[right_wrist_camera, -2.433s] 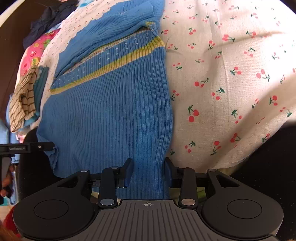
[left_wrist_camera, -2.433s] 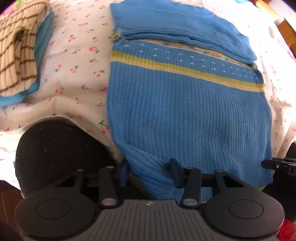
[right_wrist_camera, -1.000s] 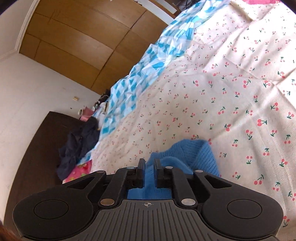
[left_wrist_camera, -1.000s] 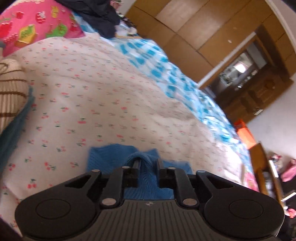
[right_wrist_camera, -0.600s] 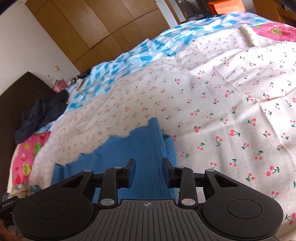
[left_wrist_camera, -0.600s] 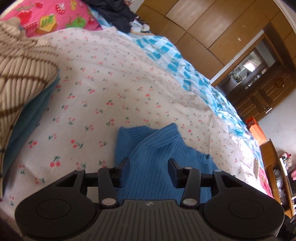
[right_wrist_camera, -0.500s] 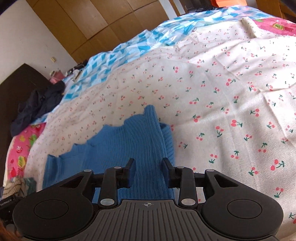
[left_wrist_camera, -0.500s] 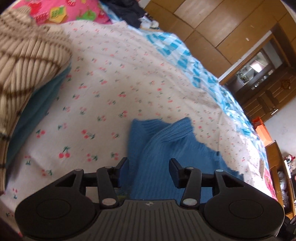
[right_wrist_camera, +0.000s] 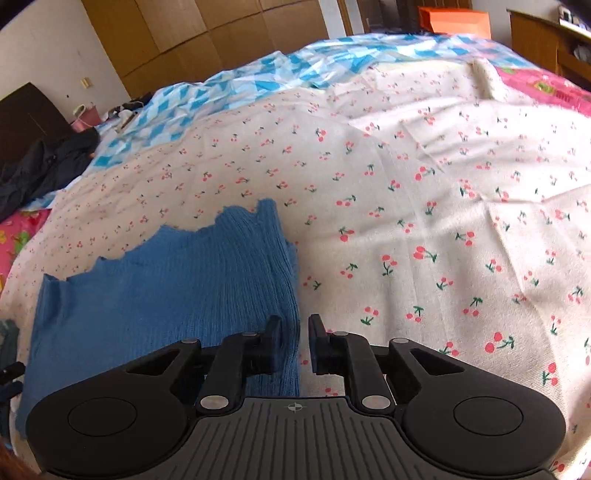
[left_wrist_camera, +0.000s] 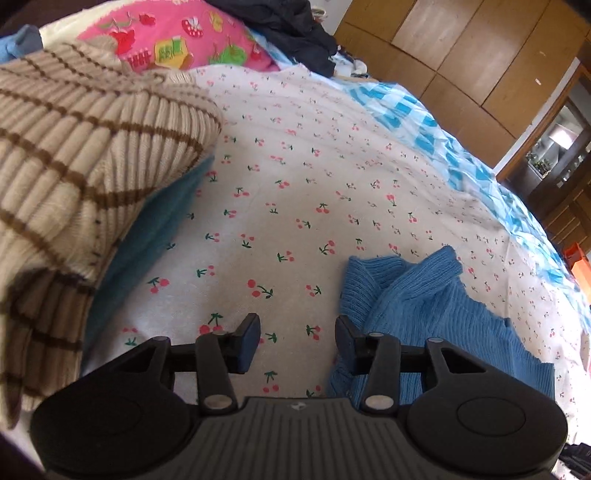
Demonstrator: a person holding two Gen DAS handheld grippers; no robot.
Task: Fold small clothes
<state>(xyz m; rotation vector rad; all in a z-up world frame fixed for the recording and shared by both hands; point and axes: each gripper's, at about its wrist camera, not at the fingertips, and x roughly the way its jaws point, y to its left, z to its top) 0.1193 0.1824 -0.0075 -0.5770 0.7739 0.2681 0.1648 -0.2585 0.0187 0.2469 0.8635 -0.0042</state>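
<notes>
In the left wrist view the fingers [left_wrist_camera: 255, 339] of the left gripper [left_wrist_camera: 297, 341] are spread wide and hold nothing; bare cherry-print bedsheet [left_wrist_camera: 295, 192] is seen between them. A second ago these fingers were clamped on a raised fold of the blue sweater [left_wrist_camera: 424, 306]; half a second ago they were already parted with the knit between them, and now the gripper has been drawn off to the sweater's left side. The sweater lies doubled over on the bed, its ragged hem toward the far side. From this it is judged that the bottom-to-top fold has been laid and let go, so a further fold or some smoothing is what remains.

To the left a striped beige sweater [left_wrist_camera: 81, 155] is stacked on a teal garment [left_wrist_camera: 155, 229], near the blue sweater but apart from it. A pink pillow [left_wrist_camera: 173, 40] and dark clothes [left_wrist_camera: 288, 26] lie well beyond. Nothing stands between gripper and sweater.

In the right wrist view the right gripper [right_wrist_camera: 293, 341] is also released, its fingers [right_wrist_camera: 273, 343] parted more narrowly, with nothing grasped. The sweater's right edge lies under the left finger and in the gap, though contact cannot be told. The same letting-go is seen here, and the gripper has shifted toward the right edge since then. A blue checked quilt [right_wrist_camera: 258, 85] lies beyond, and open sheet to the right.
</notes>
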